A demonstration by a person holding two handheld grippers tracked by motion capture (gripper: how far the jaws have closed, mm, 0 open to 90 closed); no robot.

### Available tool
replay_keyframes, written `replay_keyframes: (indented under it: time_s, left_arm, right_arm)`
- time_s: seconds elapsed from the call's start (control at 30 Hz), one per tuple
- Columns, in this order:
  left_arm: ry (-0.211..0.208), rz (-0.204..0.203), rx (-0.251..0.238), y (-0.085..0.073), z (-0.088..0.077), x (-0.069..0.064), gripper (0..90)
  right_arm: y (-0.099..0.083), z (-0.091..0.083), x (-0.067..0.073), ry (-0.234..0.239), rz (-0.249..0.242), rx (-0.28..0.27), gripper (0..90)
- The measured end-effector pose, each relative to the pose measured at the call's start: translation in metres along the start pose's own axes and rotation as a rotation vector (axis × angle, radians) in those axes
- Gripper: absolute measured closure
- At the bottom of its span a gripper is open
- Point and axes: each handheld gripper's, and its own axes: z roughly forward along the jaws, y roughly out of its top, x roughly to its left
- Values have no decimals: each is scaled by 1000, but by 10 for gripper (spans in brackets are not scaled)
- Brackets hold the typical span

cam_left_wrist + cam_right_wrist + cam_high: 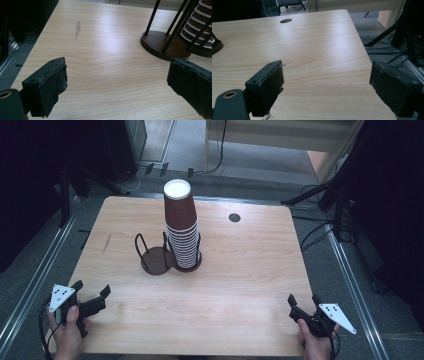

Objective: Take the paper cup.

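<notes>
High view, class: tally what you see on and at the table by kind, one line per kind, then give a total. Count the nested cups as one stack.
Stack of brown paper cups: 1
Dark round holder bases with wire uprights, and: 2
Handheld grippers, left gripper and right gripper, both with open jaws: 2
Total: 5

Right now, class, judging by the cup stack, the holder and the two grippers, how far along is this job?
Done: nothing visibly; the stack of brown paper cups stands upside down in one side of the wire holder, whose other side is bare. In hand: nothing; the left gripper and right gripper are open at the near table corners, apart from the cups. Left: probably all cup handling.
</notes>
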Motion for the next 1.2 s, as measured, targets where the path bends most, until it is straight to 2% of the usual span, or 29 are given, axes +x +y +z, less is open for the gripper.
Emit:
replay_keyframes:
  time_s: [0.03,0.2,0.23,0.33,0.4,0.43,0.57,0.6,0.67,0.7,0.77,0.8,0.87,0.9,0.93,0.97,1.07,1.2]
  left_arm:
    - [7,2,6,0,1,0,34]
    - [33,22,17,0,4,-4,34]
    - [38,20,18,0,5,-4,34]
    - [49,9,12,0,5,-4,34]
    - [47,12,13,0,4,-4,34]
    - [45,12,14,0,4,-4,34]
    - [37,9,19,0,4,-4,34]
    - [35,8,22,0,4,-3,34]
    - [32,8,23,0,4,-3,34]
    - [29,9,23,-1,4,-3,34]
    - [27,5,23,-1,4,-3,34]
    - [23,2,22,0,4,-2,34]
    - [25,-3,33,0,5,-2,34]
    - [27,-3,36,0,6,-2,34]
    - [29,-2,36,0,6,-2,34]
    - [31,3,39,0,6,-2,34]
    - [41,13,50,1,7,-3,34]
    - [73,29,47,1,7,-6,70]
  right_arm:
    - [1,0,4,1,-15,7,121]
    - [3,3,13,26,-4,2,122]
    - [7,4,20,51,-2,-10,122]
    - [11,6,28,58,-6,-19,124]
    - [19,7,41,78,-20,-27,127]
    - [19,7,41,78,-20,-27,127]
    - [27,8,59,112,-40,-36,129]
    - [31,10,68,126,-45,-34,129]
    - [33,10,72,133,-49,-29,129]
    - [37,13,81,149,-63,-27,130]
    - [39,13,83,155,-67,-25,130]
    - [42,16,91,169,-69,-28,130]
    - [43,17,93,174,-68,-27,130]
    - [45,20,101,188,-70,-27,129]
    - [45,20,101,188,-70,-27,129]
    - [47,23,107,200,-79,-26,126]
    - [49,26,115,205,-93,-22,98]
    - [54,31,131,219,-106,-12,71]
